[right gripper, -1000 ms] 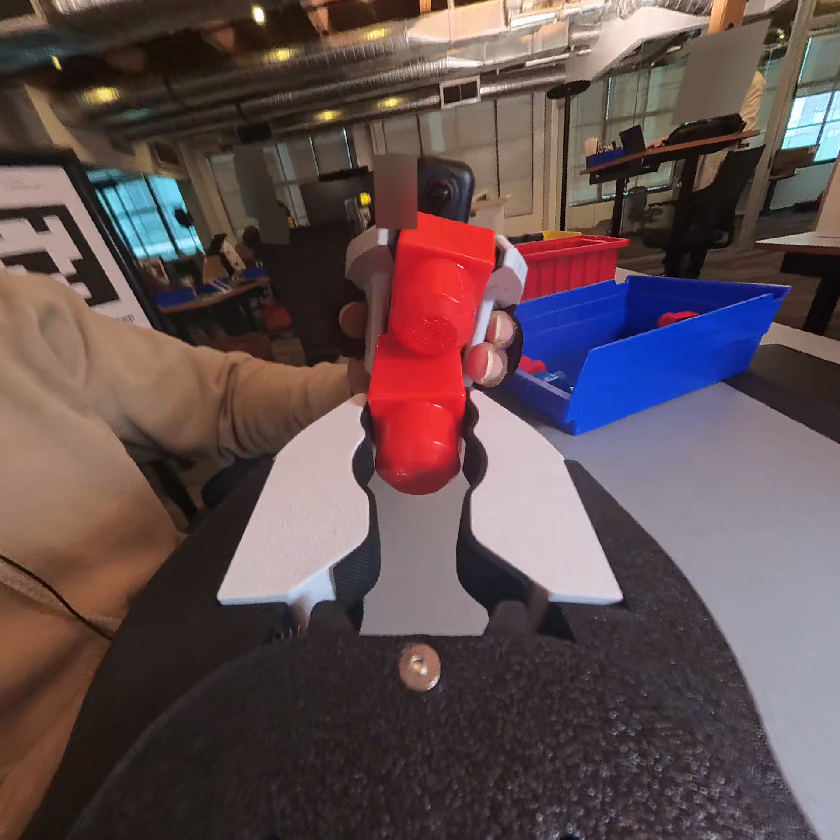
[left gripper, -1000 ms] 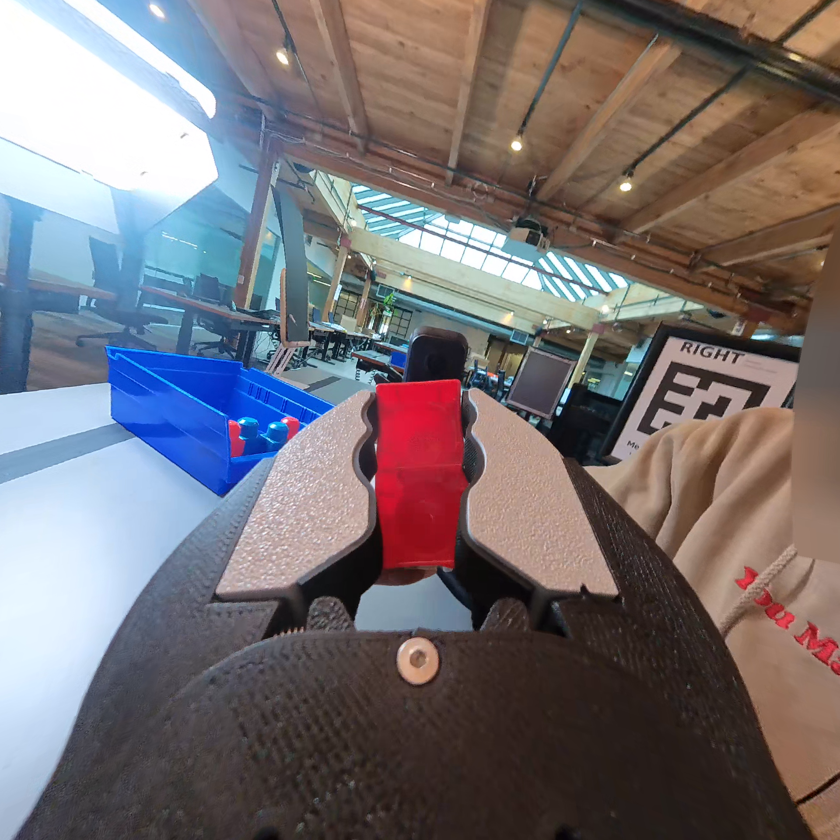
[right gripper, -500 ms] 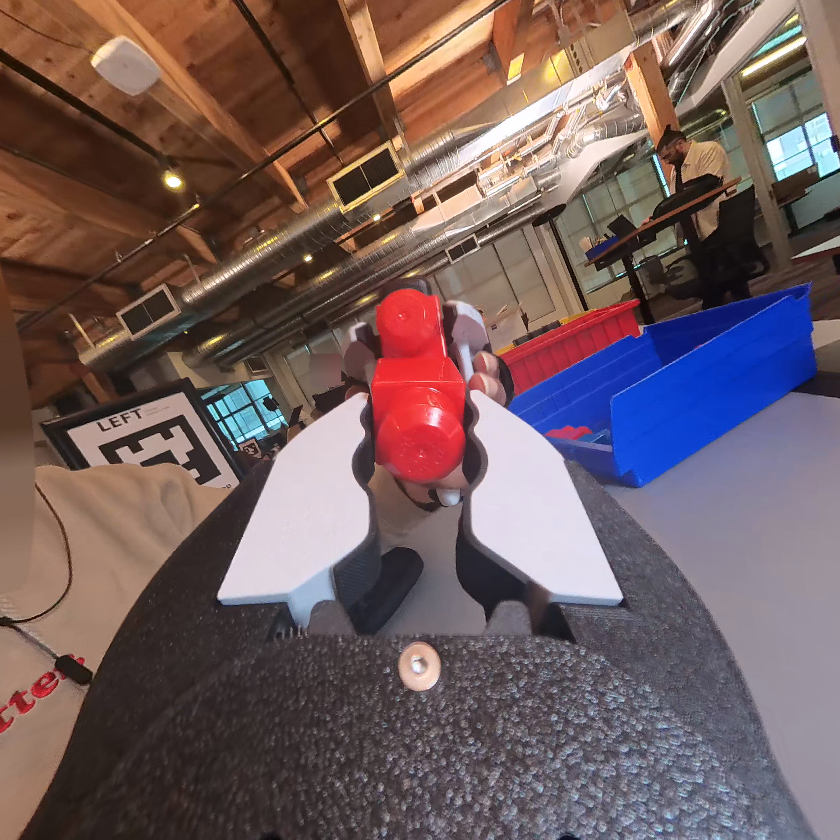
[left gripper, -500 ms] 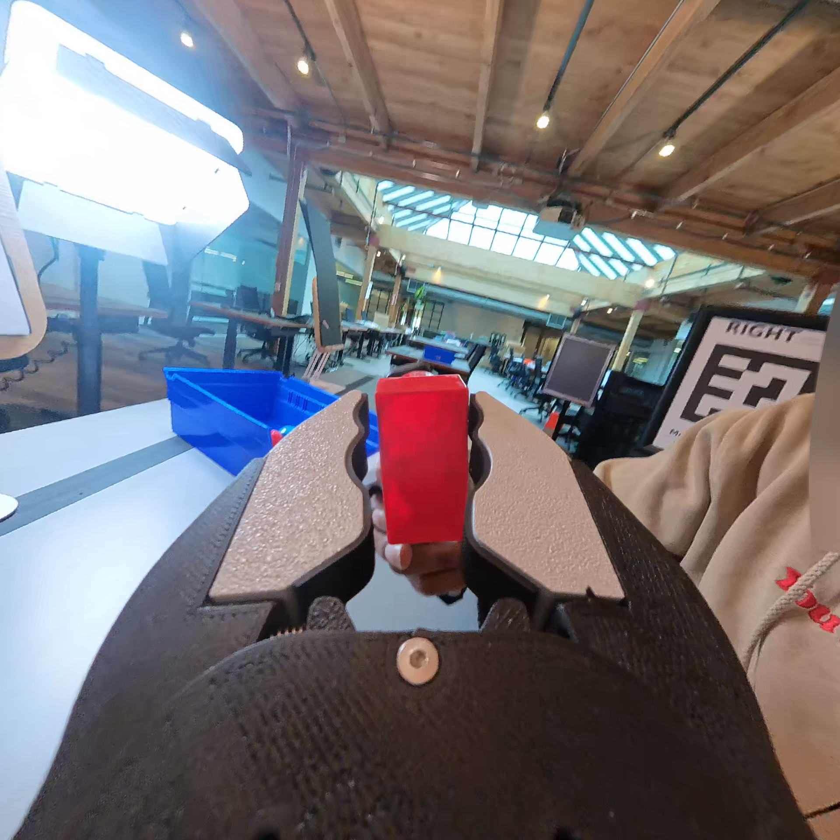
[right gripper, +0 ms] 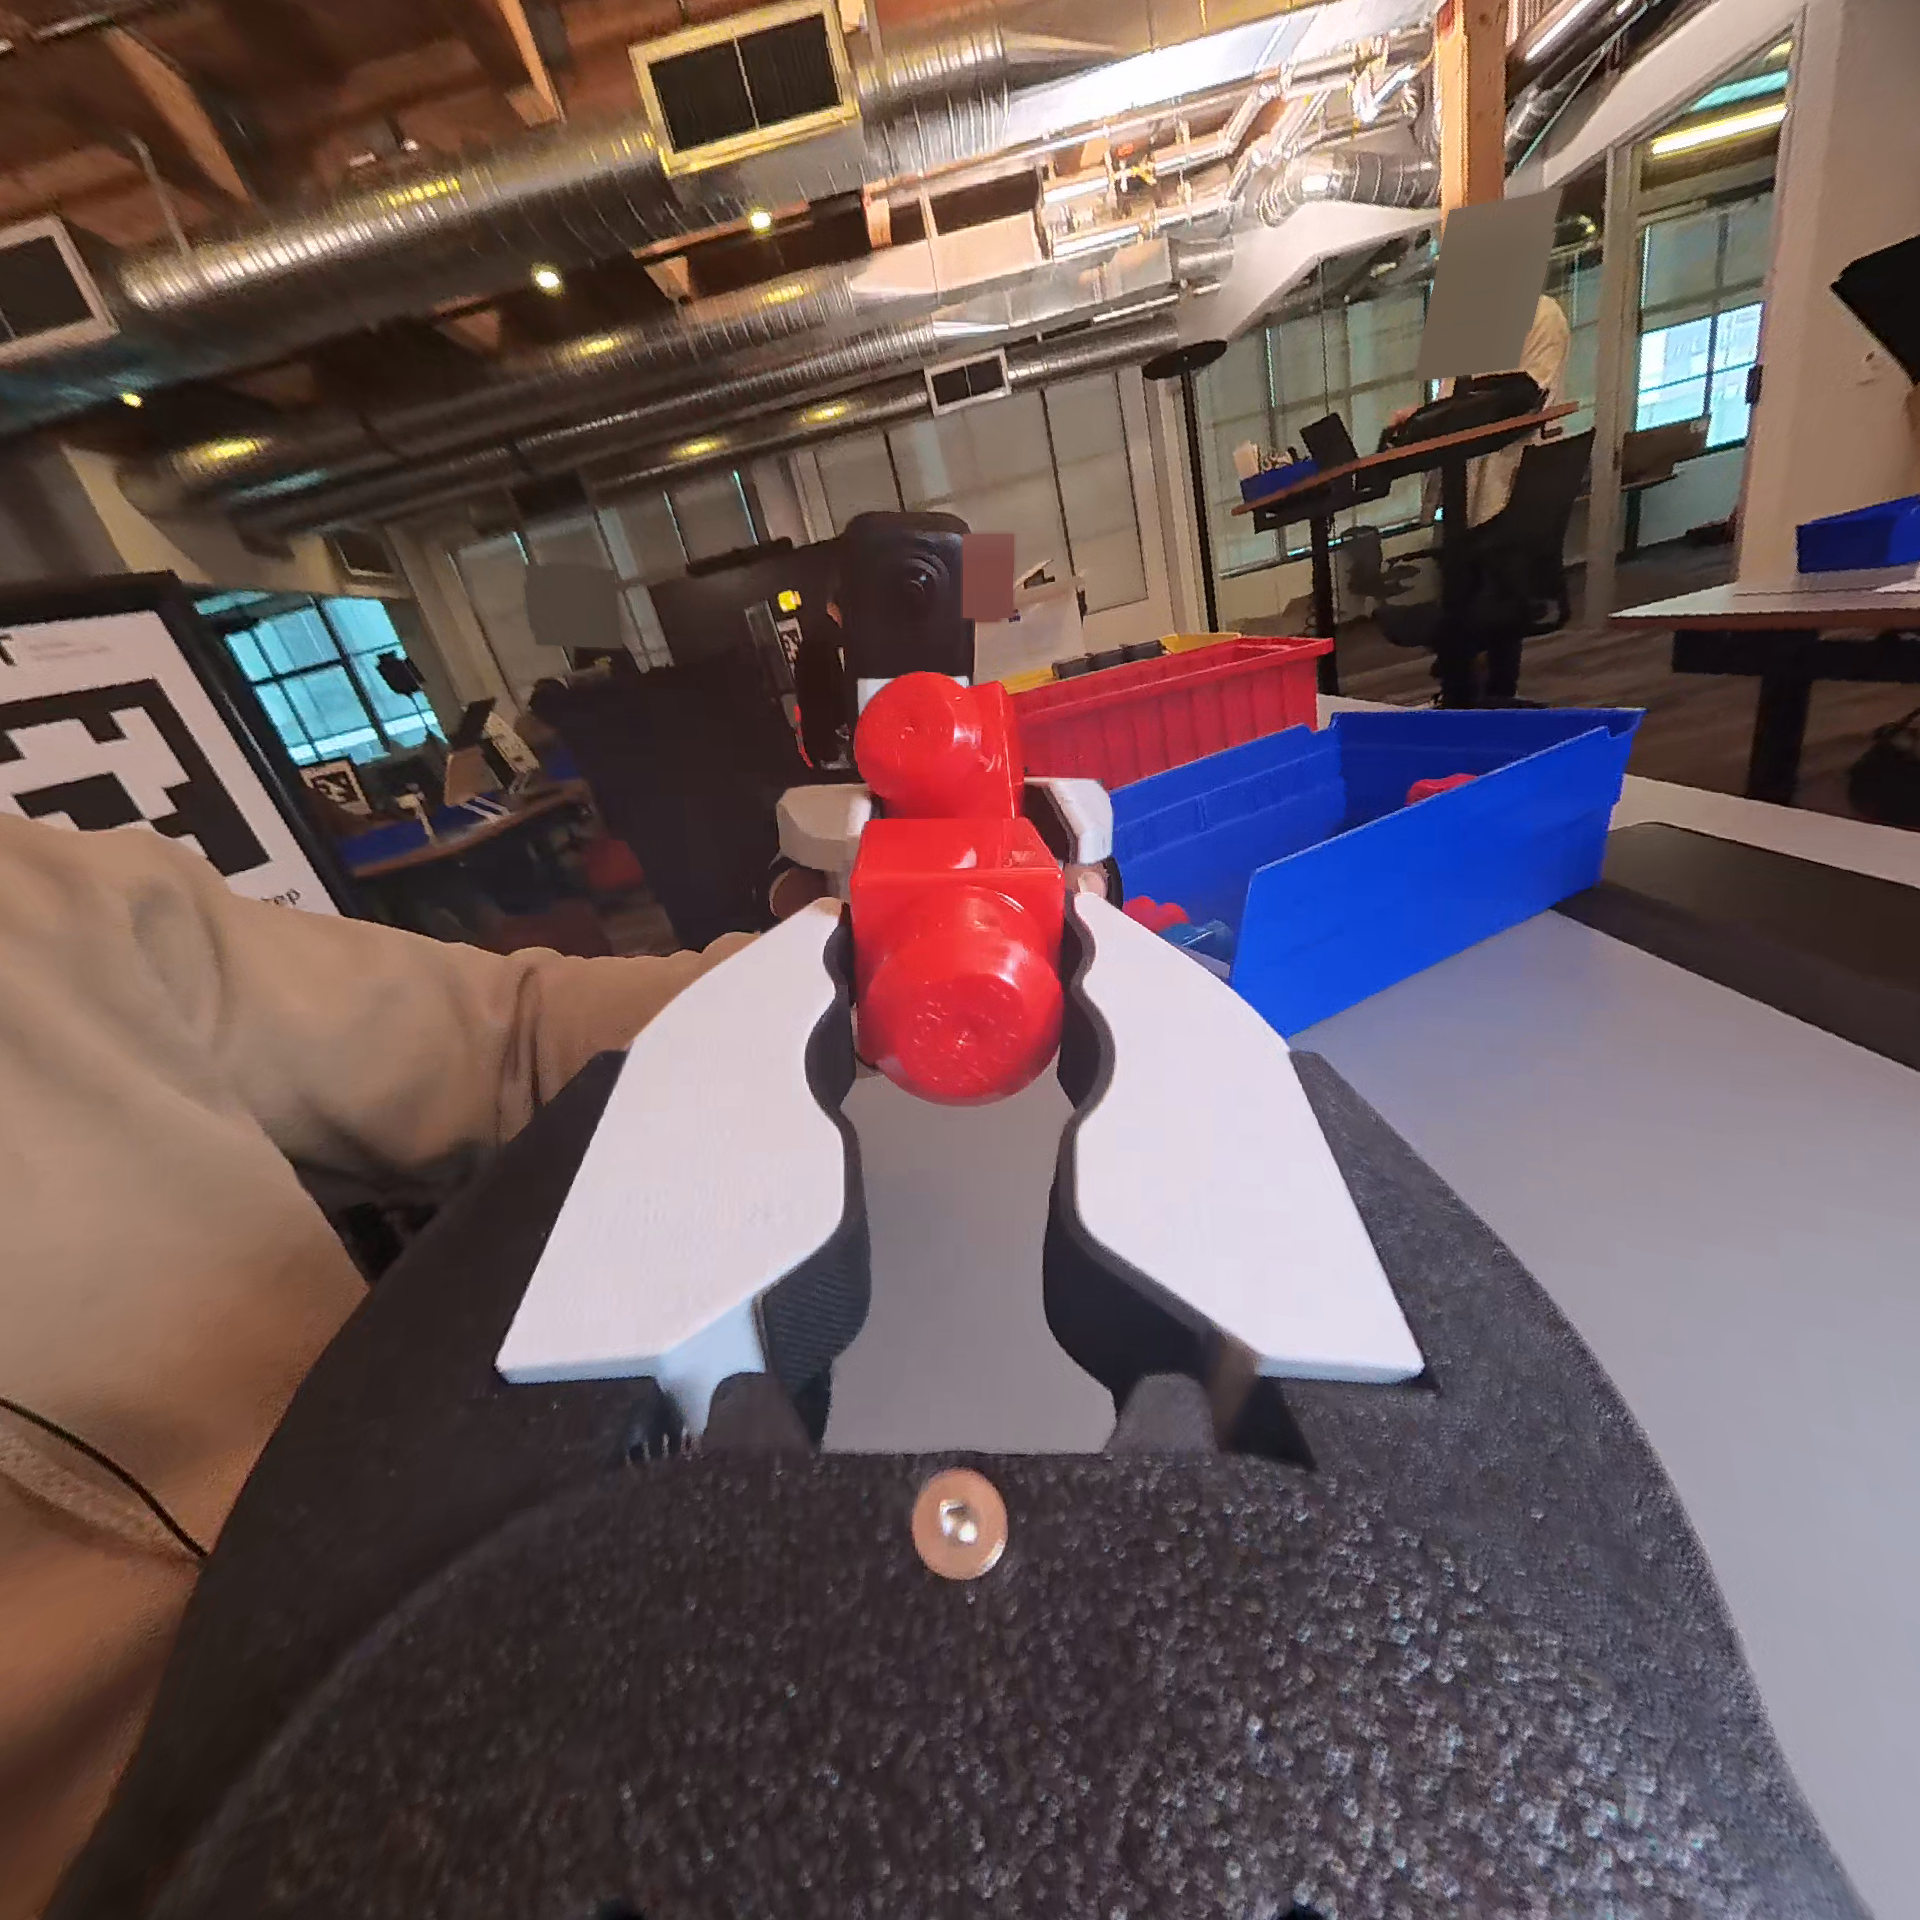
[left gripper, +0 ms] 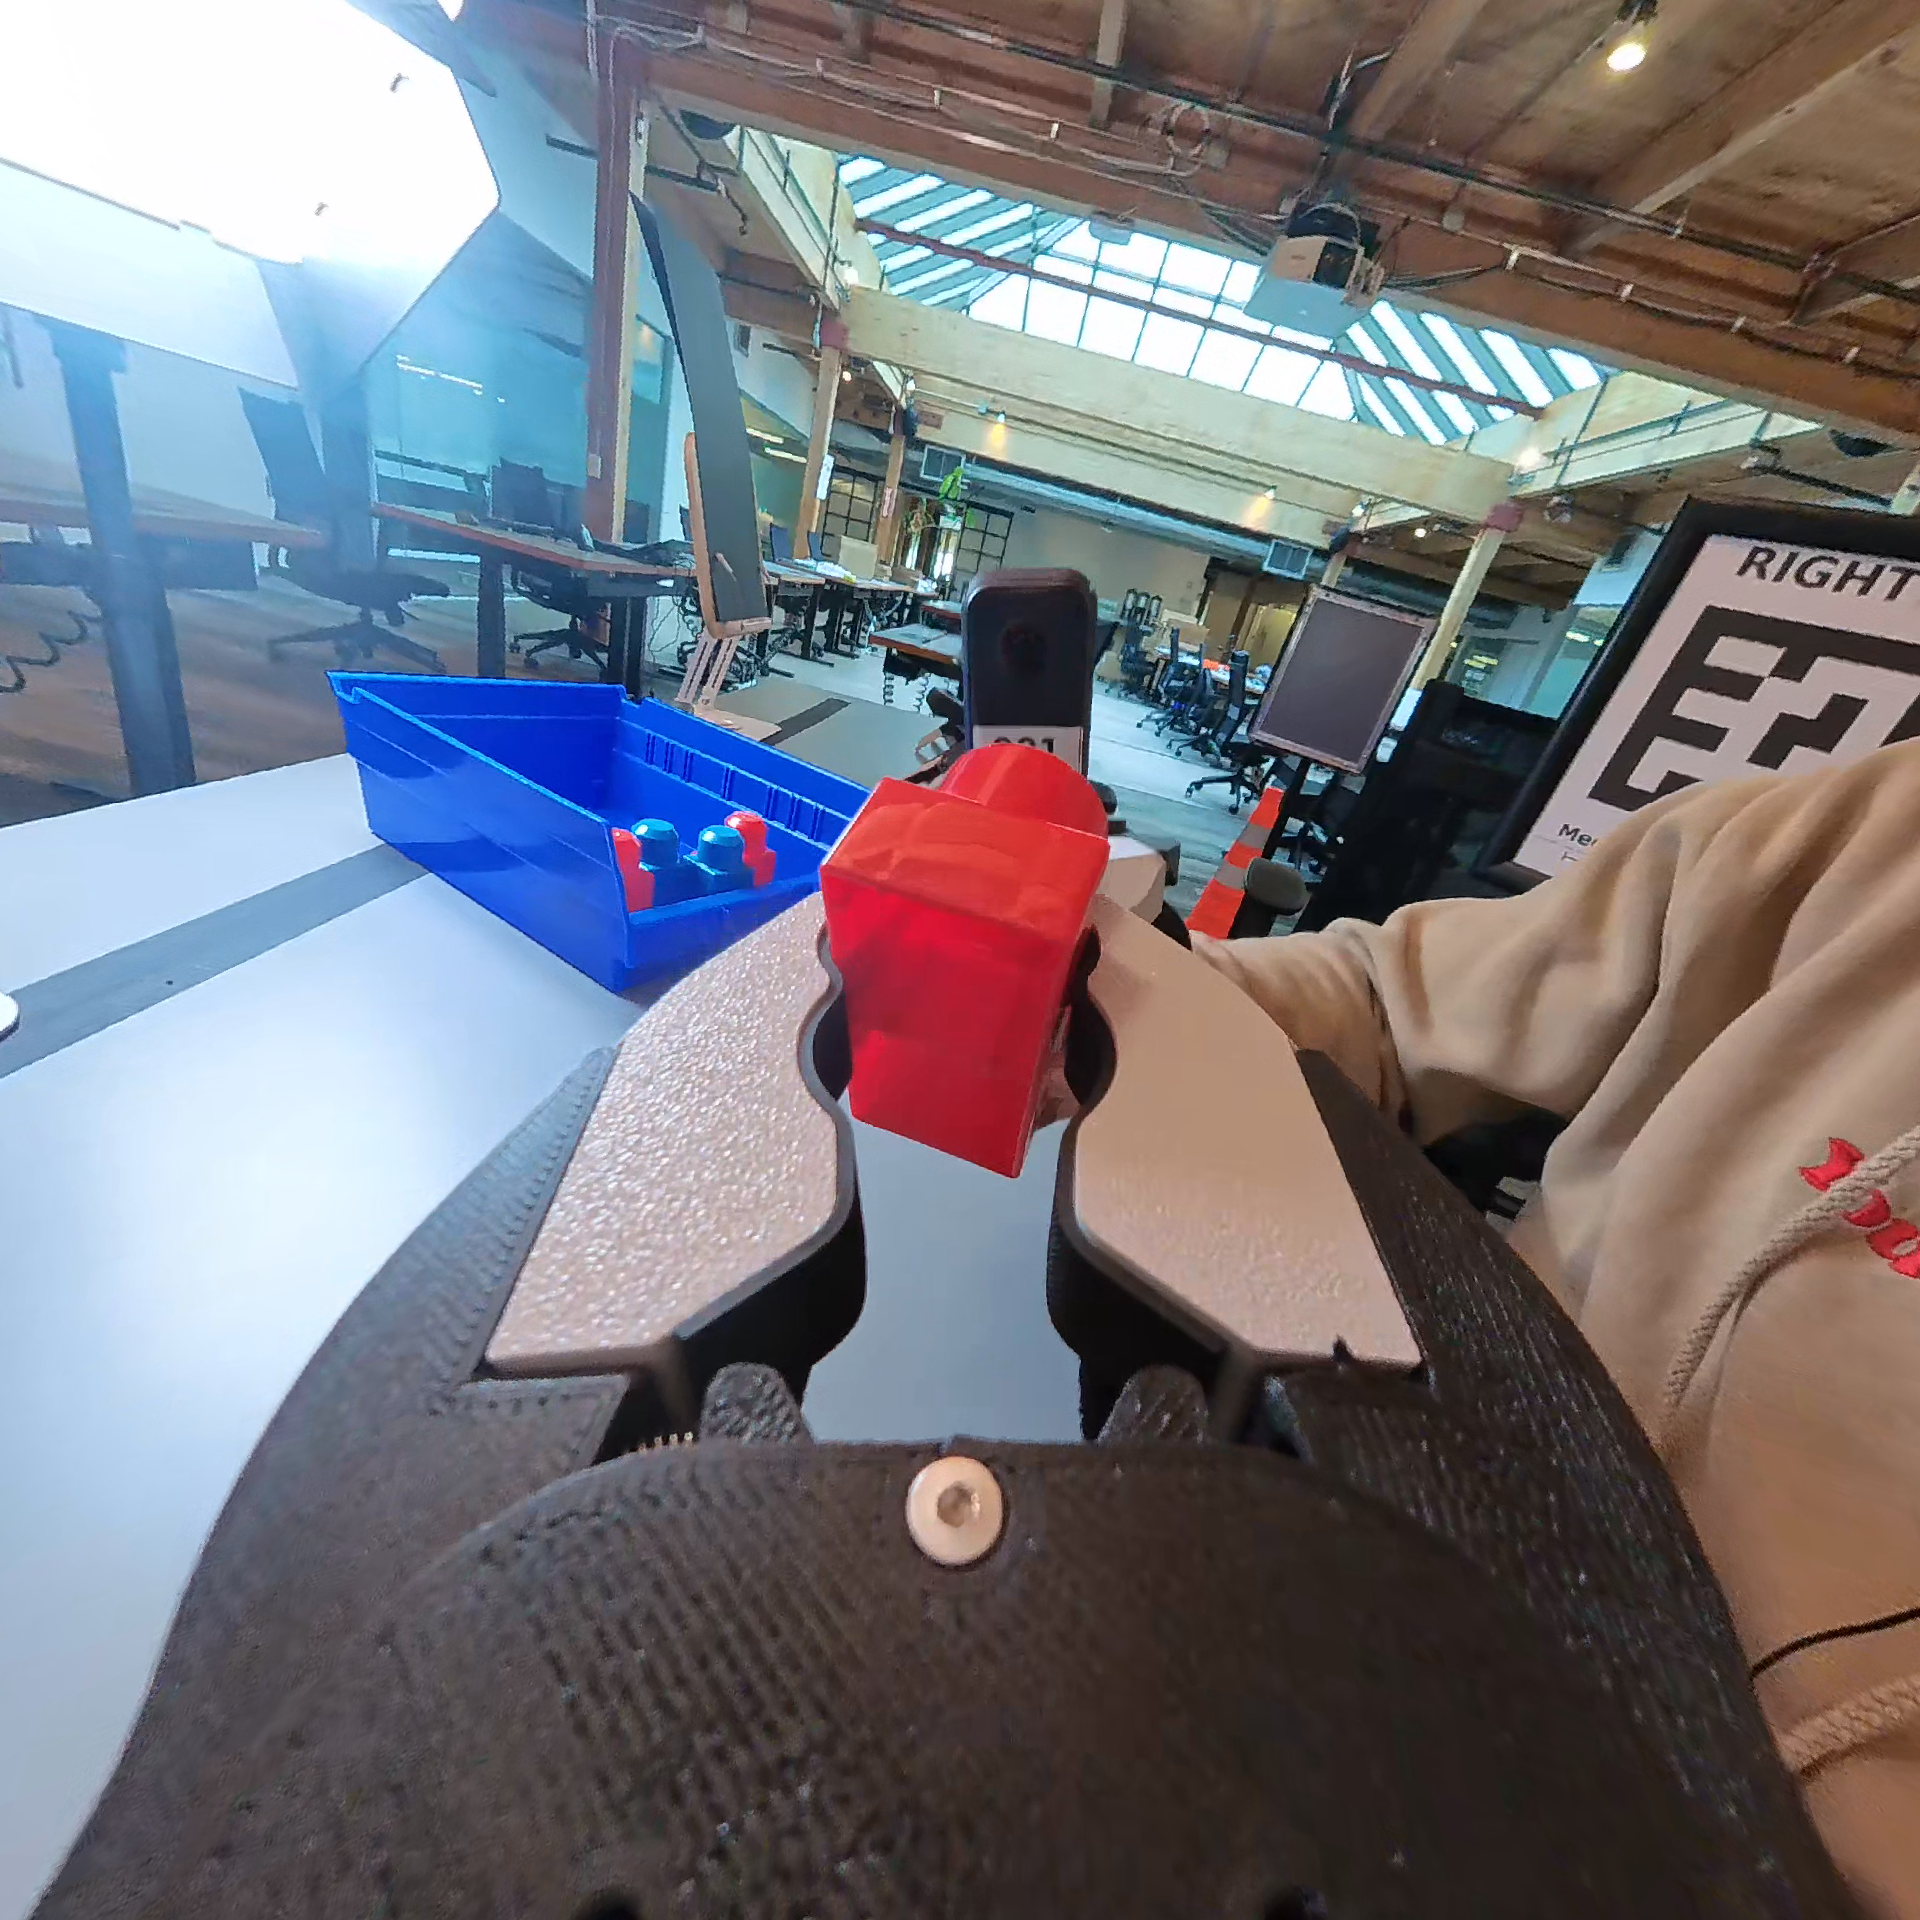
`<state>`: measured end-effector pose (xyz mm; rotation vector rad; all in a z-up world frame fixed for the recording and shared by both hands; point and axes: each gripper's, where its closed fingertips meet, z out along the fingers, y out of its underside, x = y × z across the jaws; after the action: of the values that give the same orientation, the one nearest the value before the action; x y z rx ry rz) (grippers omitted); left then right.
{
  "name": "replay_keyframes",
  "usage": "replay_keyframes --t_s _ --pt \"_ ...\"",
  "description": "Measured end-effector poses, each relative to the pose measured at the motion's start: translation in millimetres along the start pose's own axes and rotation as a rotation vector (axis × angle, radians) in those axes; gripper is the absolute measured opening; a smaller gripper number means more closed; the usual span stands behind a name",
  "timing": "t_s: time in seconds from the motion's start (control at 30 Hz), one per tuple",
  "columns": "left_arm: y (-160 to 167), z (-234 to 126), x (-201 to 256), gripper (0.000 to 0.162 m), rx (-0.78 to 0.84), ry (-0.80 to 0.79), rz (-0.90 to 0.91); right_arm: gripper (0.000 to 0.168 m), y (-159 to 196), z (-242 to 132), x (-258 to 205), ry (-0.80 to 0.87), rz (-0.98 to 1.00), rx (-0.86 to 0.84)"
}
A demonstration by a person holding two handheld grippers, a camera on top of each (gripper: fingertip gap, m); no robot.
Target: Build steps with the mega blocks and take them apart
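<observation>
Both grippers meet in mid-air above the table (left gripper: 208,1143): the left gripper (left gripper: 951,997) is clamped on a red block (left gripper: 951,997), the right gripper (right gripper: 956,977) clamped on another red block (right gripper: 951,977), the two pressed together. More blocks (left gripper: 691,857) sit in the blue bin (left gripper: 499,790).

Red blocks (left gripper: 961,966) now tilted in left gripper (left gripper: 956,1023), stud of far block showing, hollow base nearer camera. Right gripper (right gripper: 956,997) has dropped level from its upward tilt; blue bin (right gripper: 1423,831) back in fuller view.
</observation>
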<state>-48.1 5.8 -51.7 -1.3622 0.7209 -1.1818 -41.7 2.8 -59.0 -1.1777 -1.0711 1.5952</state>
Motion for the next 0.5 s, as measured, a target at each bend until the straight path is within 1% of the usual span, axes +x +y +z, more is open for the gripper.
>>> replay_keyframes --t_s 0.1,0.27,0.4,0.5 --pt "2 0 -1 0.039 -0.017 -0.016 0.032 0.037 -2 -4 0 -0.007 -0.005 -0.009" --pt "11 -2 -10 0.039 -0.069 -0.055 0.052 0.037 -20 -13 3 0.011 -0.031 0.029" --pt "34 7 -11 0.039 -0.187 -0.085 0.102 0.037 -9 -6 0 0.05 -0.114 -0.029" --pt "50 11 -14 0.039 -0.285 -0.132 0.167 0.037 4 -2 4 0.074 -0.128 -0.105"
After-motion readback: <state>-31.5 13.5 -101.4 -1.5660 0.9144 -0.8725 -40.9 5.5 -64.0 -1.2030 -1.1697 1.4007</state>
